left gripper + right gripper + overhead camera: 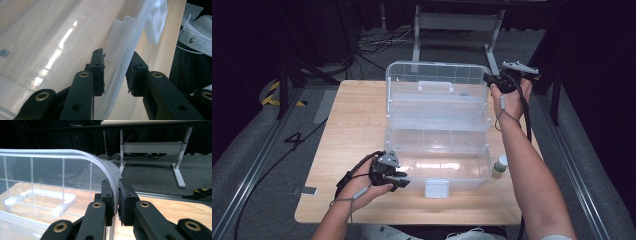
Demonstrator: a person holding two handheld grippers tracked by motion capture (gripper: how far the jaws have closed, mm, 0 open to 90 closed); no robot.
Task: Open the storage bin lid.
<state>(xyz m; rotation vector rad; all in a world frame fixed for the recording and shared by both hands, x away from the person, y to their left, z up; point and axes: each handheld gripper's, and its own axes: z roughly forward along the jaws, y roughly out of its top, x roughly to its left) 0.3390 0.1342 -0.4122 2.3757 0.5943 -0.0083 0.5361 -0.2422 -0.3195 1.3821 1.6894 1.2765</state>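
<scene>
One clear plastic organizer box sits open in the middle of a light wooden table, and it's see-through all over, so the wood grain shows right through the bottom. It has a deep lower tub nearest the person, a shallower stepped tray level behind that, and the lid standing upright at the far side. The lid has a grid of thin ribs moulded into it and one carry handle of frosted plastic on its face. One white latch tab hangs off the front wall of the tub.

Nearest the person, the left gripper is at the front left corner of the tub. In the left gripper view its jaws straddle the front wall, one pad inside the box and one outside, but there's a visible gap on both sides, so it isn't pinching the rim, just sitting loose around it.

Just right of the tub stands one small white bottle with a green cap, close beside the box wall.

At the far right, the right gripper is up at the lid's top right corner. In the right gripper view both pads are clamped onto the curved edge of the lid.

Beyond the table is dark floor with cables and one grey metal frame.
</scene>
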